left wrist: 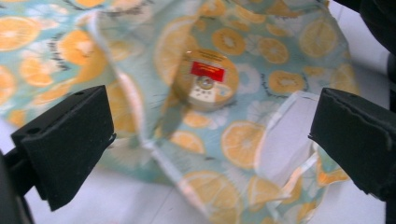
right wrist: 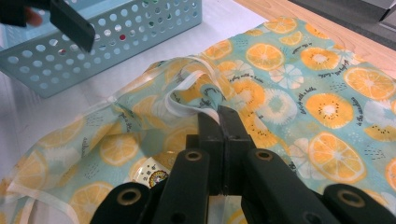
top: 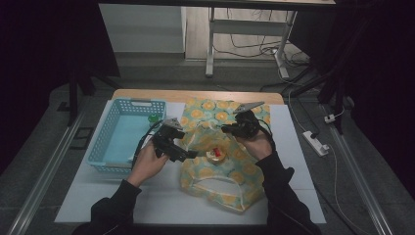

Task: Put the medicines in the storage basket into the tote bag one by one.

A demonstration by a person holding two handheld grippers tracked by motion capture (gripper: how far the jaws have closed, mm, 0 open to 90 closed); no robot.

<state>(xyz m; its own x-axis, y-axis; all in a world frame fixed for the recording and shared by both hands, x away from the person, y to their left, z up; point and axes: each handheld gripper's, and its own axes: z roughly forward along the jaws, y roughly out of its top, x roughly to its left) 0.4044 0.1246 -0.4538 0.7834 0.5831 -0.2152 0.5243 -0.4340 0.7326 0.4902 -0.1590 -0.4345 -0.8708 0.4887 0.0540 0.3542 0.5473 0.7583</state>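
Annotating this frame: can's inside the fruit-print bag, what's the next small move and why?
Probably draw the open left hand-held gripper back toward the blue basket. The round can already lies inside the fruit-print bag, whose rim the right hand-held gripper pinches up.

The round tin (right wrist: 150,175) lies half hidden under the bag's fabric (right wrist: 140,135).

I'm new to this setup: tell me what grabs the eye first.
The orange-slice print mesh bag sprawls over the middle of the white table. The right gripper is shut on its rim, lifting it; a round tin with a red label lies inside. A light blue perforated basket sits left.
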